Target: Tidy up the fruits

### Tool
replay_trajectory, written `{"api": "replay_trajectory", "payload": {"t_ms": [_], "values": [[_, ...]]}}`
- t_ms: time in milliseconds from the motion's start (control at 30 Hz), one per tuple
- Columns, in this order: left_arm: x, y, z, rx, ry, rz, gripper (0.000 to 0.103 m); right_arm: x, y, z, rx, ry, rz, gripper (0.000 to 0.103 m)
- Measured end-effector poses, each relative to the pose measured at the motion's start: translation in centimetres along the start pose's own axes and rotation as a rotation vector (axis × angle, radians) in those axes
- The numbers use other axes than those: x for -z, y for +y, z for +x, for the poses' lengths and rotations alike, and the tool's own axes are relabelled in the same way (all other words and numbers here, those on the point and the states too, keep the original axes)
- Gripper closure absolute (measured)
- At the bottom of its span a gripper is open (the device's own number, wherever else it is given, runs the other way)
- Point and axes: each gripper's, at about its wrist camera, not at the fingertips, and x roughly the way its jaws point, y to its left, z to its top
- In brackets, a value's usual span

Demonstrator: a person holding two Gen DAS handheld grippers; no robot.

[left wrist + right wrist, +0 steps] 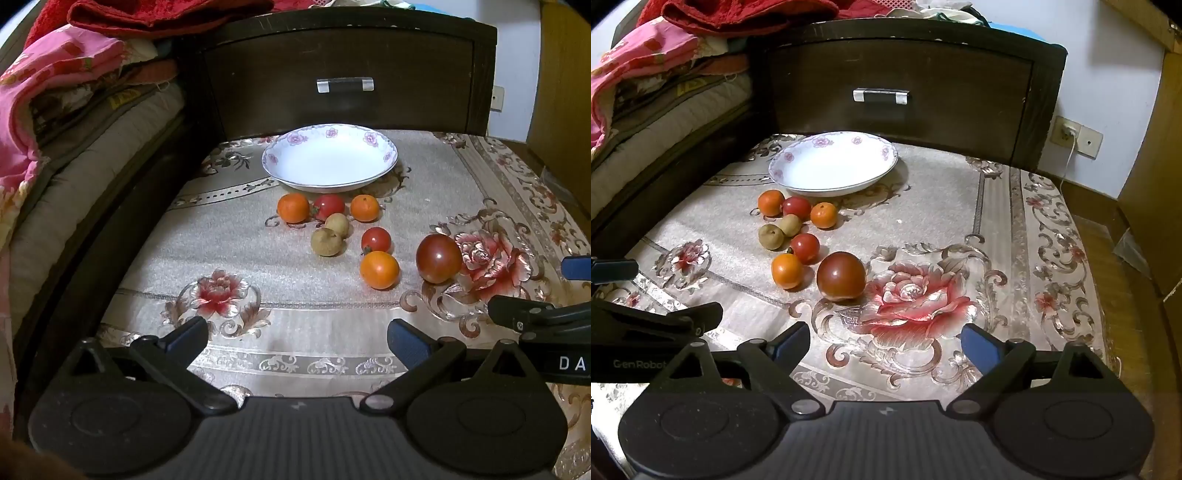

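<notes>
Left wrist view shows both grippers — left gripper (297,338), right gripper (886,343) — jaws apart and empty, poised for picking, the fruits (379,269) scattered mid-cloth before the empty plate (280,173) near the far edge.

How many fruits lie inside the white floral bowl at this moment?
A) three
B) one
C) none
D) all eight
C: the white floral bowl holds nothing; all eight fruits, from the large dark red tomato to the two brownish longans, lie on the patterned cloth in front of it.
</notes>
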Motion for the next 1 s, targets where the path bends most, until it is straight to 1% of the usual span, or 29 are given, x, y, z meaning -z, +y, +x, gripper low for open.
{"api": "replay_trajectory", "payload": {"t_ms": [1000], "values": [[0.07,0.05,-0.01,0.0,0.002,-0.001,0.0,0.1,0.25,0.22,-0.02,0.018,-0.001,0.023]]}}
